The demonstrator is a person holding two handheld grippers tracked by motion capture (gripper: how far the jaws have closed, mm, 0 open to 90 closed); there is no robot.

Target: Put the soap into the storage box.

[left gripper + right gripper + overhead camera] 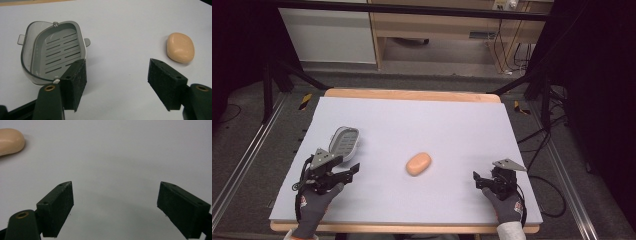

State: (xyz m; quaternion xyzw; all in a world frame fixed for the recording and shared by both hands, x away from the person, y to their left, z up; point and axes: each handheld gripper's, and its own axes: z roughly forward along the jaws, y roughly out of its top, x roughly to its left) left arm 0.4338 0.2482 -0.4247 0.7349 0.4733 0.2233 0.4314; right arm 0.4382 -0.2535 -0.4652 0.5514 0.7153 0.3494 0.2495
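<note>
- Left gripper (343,172): near the worktop's (462,130) left edge, jaws spread wide and empty, just short of the grey slotted soap dish (344,140), likely poised to steady it.
- Peach soap bar (419,163): lies loose mid-worktop, between both grippers.
- Right gripper (482,180): near the right front corner, jaws wide, empty, facing the soap.

The soap dish (53,52) lies on the table (452,120) just ahead of the left claw (117,85); the soap bar (180,47) lies between both claws, well left of the right claw (115,210).
</note>
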